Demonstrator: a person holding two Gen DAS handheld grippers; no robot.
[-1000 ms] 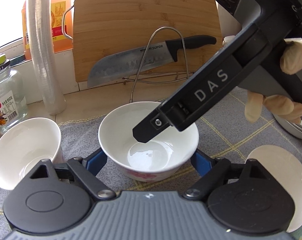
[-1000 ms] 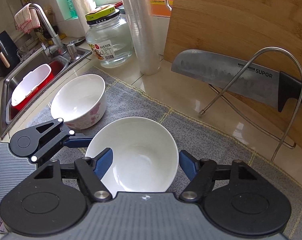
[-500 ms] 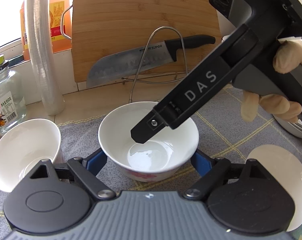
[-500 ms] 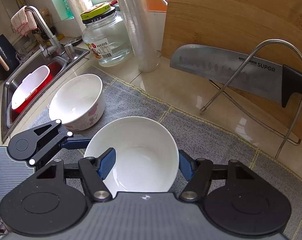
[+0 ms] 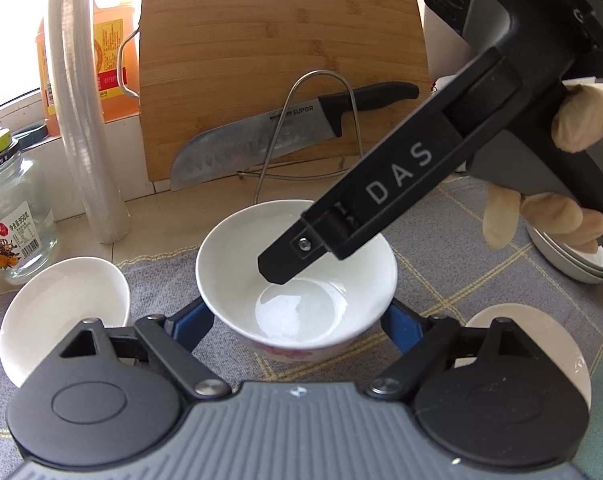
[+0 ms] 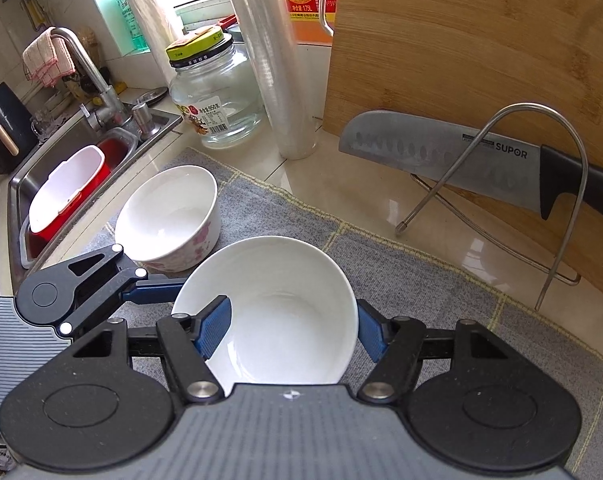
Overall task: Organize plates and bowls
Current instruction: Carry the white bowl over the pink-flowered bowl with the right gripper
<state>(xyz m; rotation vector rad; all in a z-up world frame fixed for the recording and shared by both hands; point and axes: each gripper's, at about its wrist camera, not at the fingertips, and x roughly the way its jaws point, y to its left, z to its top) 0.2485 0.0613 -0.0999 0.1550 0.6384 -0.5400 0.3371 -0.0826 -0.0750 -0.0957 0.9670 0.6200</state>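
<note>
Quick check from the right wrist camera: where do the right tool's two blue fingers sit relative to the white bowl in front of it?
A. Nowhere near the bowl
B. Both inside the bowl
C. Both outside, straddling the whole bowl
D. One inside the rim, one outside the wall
D. In the right wrist view, the right tool has one blue finger inside the white bowl and the other outside its wall, bracketing the rim.

On grey checked cloth [image 6: 441, 280]: white pink-flowered bowl [image 6: 169, 220] left of plain white bowl [image 6: 277, 312]. Behind, L to R: glass jar [image 6: 217, 92], film roll [image 6: 273, 60], bamboo board [image 6: 481, 52] w/ steel knife [image 6: 441, 152].
</note>
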